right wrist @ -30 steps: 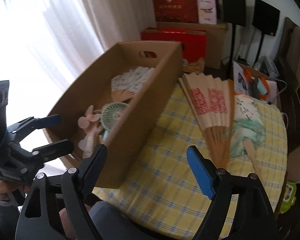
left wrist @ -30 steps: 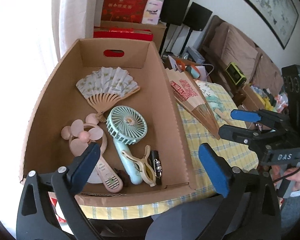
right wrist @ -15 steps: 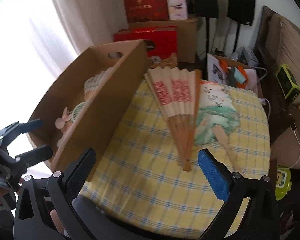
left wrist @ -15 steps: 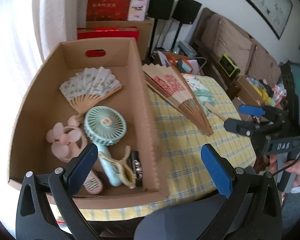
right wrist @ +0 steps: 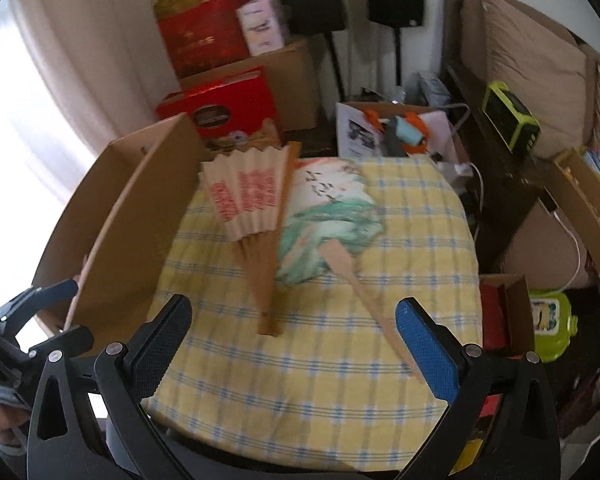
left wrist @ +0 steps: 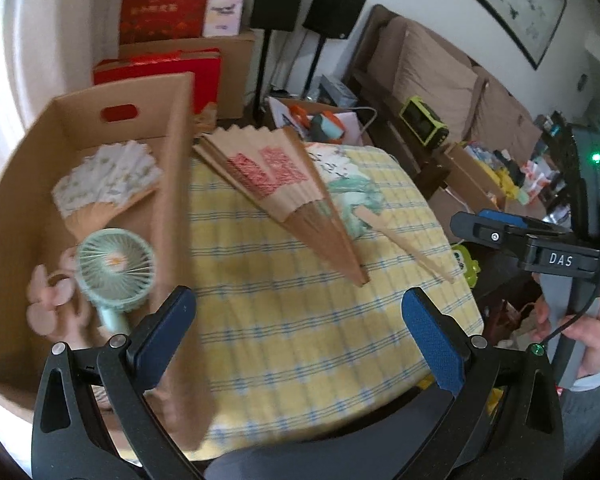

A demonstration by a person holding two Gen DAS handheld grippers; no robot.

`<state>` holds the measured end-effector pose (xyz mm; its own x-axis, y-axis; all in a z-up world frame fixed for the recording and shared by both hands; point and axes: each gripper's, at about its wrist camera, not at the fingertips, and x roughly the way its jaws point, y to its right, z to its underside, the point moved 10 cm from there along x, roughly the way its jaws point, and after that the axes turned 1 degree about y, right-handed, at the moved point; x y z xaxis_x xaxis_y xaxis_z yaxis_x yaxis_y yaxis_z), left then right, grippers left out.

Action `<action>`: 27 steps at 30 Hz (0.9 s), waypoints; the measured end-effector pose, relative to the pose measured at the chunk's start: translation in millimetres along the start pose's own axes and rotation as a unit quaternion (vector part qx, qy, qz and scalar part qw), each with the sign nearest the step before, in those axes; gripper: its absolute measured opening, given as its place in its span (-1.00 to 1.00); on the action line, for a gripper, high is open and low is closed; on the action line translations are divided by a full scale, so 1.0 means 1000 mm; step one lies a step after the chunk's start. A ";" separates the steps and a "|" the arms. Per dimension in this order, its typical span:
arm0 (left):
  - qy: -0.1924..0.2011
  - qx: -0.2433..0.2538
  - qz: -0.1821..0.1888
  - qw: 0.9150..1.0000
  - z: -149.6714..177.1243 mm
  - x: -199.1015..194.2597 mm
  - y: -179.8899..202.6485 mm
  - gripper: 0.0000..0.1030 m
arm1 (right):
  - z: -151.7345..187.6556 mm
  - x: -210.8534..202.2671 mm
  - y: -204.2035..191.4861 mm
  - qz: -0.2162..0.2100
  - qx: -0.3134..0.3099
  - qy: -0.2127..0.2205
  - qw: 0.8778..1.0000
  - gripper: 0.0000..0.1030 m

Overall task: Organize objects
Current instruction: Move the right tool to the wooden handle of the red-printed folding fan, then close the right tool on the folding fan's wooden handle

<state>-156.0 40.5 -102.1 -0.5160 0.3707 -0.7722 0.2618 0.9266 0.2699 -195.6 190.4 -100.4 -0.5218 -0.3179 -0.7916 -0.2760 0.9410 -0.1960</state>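
Observation:
A tan folding fan with red print (left wrist: 284, 184) (right wrist: 250, 210) lies spread on the yellow checked tablecloth (left wrist: 284, 320) (right wrist: 320, 380). A round green-and-white paddle fan (left wrist: 354, 196) (right wrist: 328, 220) with a wooden handle lies beside it on the right, partly under it. The cardboard box (left wrist: 176, 168) (right wrist: 128, 224) on the left holds a white folding fan (left wrist: 104, 180), a mint handheld fan (left wrist: 116, 268) and a pink one (left wrist: 46, 300). My left gripper (left wrist: 298, 332) is open and empty near the table's front edge. My right gripper (right wrist: 294, 344) is open and empty above the fan handles; it also shows in the left wrist view (left wrist: 500, 230).
Red gift boxes (right wrist: 224, 104) and cardboard cartons stand behind the table. Speakers on stands (left wrist: 296, 4), a sofa (left wrist: 432, 72), a small open box of items (right wrist: 396, 130) and a green gadget (right wrist: 510, 120) are to the right. Clutter lies beyond the table's right edge.
Both grippers have swung right, away from the box and towards the fans on the tablecloth. Both stay open and empty. Nothing on the table moved.

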 end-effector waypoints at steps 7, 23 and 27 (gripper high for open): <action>-0.018 -0.017 0.036 0.999 -0.004 0.036 0.025 1.00 | 0.013 0.019 0.022 0.007 0.019 -0.010 1.000 0.52; -0.033 -0.097 0.057 0.993 -0.012 0.104 0.012 0.96 | 0.034 0.086 -0.016 -0.091 0.026 -0.046 0.994 -0.28; -0.039 -0.110 0.062 0.991 -0.011 0.114 0.010 0.96 | 0.034 0.103 -0.024 -0.088 0.014 -0.050 0.995 -0.31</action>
<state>-221.4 92.5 -181.6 -0.4237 0.4854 -0.7648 0.1307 0.8682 0.4786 -215.0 138.5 -197.1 -0.3844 -0.4659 -0.7970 -0.3334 0.8751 -0.3508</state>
